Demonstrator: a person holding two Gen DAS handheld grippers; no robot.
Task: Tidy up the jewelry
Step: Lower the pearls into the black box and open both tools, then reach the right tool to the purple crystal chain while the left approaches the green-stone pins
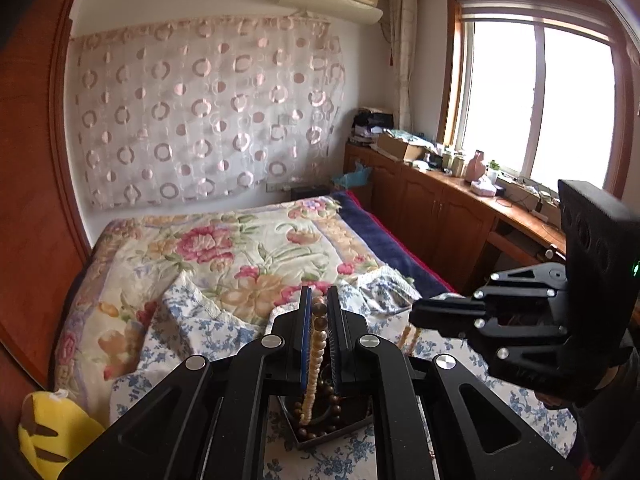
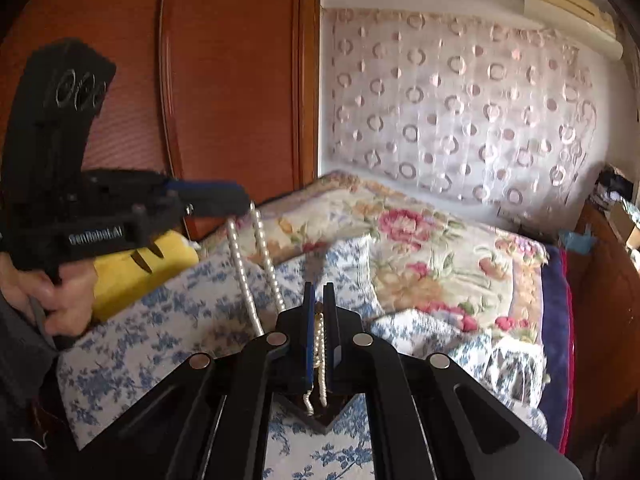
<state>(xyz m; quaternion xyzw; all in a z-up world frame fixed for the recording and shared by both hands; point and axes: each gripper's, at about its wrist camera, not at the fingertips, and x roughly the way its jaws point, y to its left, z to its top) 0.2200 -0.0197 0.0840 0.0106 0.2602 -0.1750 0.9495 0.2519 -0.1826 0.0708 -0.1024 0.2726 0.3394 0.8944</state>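
A cream pearl necklace runs between both grippers. My left gripper is shut on it, with beads showing between the blue pads and a strand falling toward a dark jewelry box below. A brown wooden bead bracelet lies in that box. My right gripper is shut on the same necklace, whose two strands rise to the left gripper, held higher on the left by a hand. In the left wrist view the right gripper sits to the right with pearls hanging under its tip.
The box rests on a blue floral cloth spread over a bed with a flowered quilt. A yellow plush toy lies at the left, beside a wooden wardrobe. Cluttered wooden cabinets stand under the window.
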